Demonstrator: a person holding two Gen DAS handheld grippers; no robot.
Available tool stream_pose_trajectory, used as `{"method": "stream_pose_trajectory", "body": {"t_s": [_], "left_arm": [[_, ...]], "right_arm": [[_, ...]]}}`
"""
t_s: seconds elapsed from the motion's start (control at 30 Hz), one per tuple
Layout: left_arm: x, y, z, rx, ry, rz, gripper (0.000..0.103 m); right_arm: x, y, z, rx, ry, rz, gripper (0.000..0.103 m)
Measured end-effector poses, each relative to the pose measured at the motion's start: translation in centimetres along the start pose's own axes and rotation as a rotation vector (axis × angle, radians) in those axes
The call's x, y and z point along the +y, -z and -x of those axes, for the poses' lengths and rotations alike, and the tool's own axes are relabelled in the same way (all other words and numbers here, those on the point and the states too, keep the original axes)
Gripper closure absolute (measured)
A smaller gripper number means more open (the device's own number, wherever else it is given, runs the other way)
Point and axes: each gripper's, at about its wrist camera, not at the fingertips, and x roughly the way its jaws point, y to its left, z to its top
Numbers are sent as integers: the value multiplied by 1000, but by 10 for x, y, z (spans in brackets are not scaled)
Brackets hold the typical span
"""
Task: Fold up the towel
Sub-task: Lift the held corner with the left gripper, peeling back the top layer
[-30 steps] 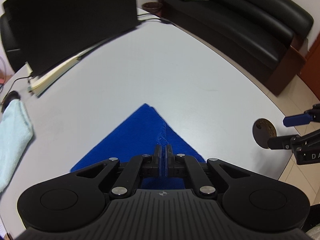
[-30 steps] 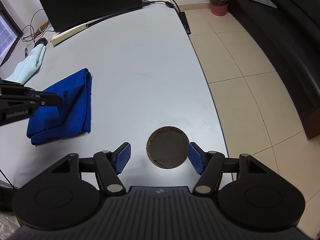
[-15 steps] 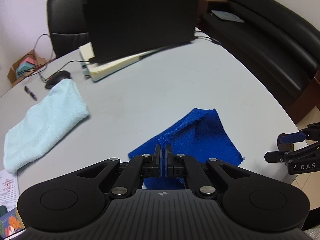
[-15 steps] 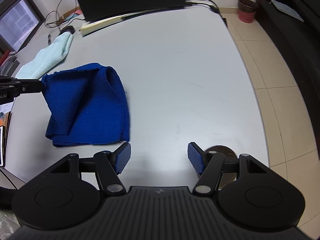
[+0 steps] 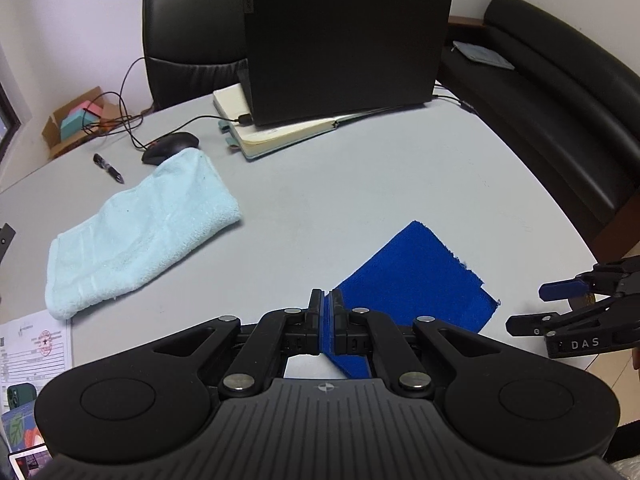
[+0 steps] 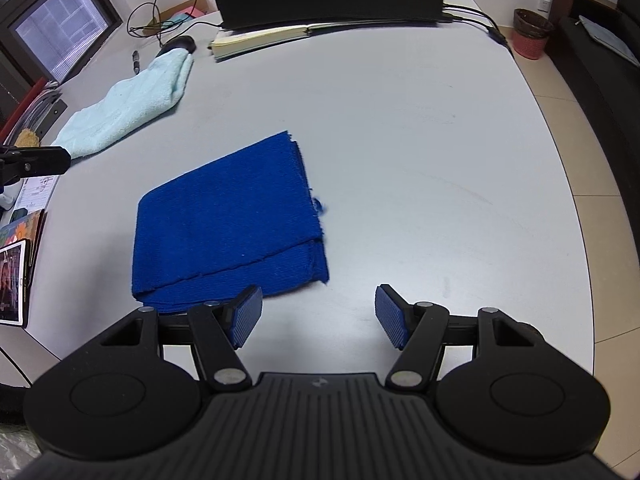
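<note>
**Blue towel lies folded on the surface**

My left hand-held gripper (image 5: 327, 318) is clenched, its pads pressed together, with the near edge of the blue towel (image 6: 228, 224) just beside and beneath them; whether cloth is pinched I cannot tell. My right hand-held gripper (image 6: 319, 316) is released, jaws wide apart, hovering at the towel's near corner. The towel rests flat in layers on the grey surface (image 6: 420, 140). Farther off lie a pale blue towel (image 5: 136, 232), a notebook (image 5: 280, 136) and a laptop (image 5: 344, 48).
</note>
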Motion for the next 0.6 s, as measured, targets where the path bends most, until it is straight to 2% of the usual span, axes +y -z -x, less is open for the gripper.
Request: {"method": "stream_pose_trajectory", "body": {"t_s": [0.23, 0.6], "left_arm": [[-13, 6, -10, 35, 48, -23, 100], [-43, 3, -35, 71, 115, -83, 99]], "right_arm": [[1, 1, 1, 6, 14, -1, 39], [-26, 15, 13, 9, 65, -49, 39]]}}
